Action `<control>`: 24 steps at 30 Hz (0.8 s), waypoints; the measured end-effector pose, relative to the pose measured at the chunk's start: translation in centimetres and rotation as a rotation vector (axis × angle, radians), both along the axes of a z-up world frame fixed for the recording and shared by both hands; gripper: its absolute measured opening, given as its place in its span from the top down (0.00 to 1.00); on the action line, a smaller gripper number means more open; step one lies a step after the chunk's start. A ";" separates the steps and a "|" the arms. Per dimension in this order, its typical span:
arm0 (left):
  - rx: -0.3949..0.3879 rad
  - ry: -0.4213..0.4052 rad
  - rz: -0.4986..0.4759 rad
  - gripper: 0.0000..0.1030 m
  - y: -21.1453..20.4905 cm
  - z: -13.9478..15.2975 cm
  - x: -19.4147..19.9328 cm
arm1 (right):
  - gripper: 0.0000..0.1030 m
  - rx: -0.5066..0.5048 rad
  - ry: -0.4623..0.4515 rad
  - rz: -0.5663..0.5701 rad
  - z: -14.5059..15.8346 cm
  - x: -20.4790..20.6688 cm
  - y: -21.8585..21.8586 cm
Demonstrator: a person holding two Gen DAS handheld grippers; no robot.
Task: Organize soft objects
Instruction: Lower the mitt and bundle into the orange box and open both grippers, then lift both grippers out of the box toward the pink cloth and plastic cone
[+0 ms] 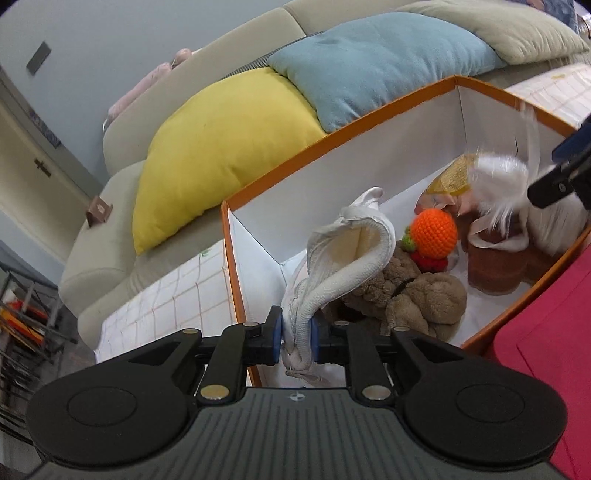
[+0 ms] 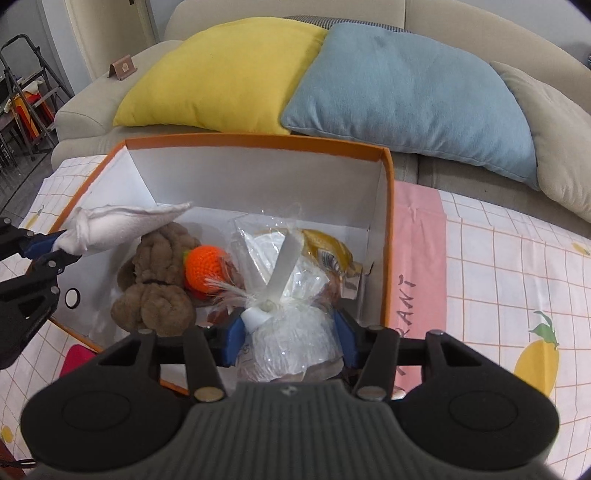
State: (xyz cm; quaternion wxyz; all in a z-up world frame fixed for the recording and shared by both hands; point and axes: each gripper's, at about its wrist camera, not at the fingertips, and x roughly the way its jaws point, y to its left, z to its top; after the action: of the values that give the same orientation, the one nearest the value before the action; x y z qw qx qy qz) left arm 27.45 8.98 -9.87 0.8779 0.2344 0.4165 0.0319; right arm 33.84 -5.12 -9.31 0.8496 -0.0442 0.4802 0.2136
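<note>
Limp and light, the white sock (image 1: 332, 258) hangs pinched at its bunched end in the narrow left tongs (image 1: 297, 339), while the right tongs (image 2: 291, 339), half-wide, straddle a crinkly, slippery plastic-wrapped bundle (image 2: 291, 332) over the orange box (image 2: 258, 142).

A home living room: beige sofa (image 2: 461, 22) with yellow cushion (image 2: 221, 74) and blue cushion (image 2: 406, 96).
</note>
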 end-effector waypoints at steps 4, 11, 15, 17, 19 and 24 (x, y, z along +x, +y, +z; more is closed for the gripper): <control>-0.061 0.001 0.003 0.62 0.4 1.0 -0.5 | 0.39 0.012 0.000 0.016 0.8 -0.6 -0.3; -0.162 -0.023 -0.025 0.39 -0.3 3.4 -3.0 | 0.31 0.015 -0.042 0.026 2.9 -2.7 -1.1; -0.266 -0.073 -0.021 0.37 -1.1 5.6 -5.5 | 0.28 0.042 -0.074 0.023 4.5 -4.6 -2.3; -0.317 -0.110 -0.024 0.37 -1.7 6.8 -7.3 | 0.27 0.061 -0.092 0.017 5.5 -5.7 -3.2; -0.360 -0.148 -0.037 0.36 -2.5 7.9 -9.1 | 0.26 0.085 -0.109 0.007 6.3 -7.1 -4.2; -0.493 -0.199 -0.055 0.36 -4.7 9.4 -13.2 | 0.25 0.125 -0.131 -0.025 7.4 -11.0 -6.7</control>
State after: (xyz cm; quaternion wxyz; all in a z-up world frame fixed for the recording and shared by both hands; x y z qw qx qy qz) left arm 14.23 4.30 -0.46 0.9456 0.0205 0.3168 -0.0715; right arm 22.85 -11.83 -1.87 0.8829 0.0010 0.4098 0.2294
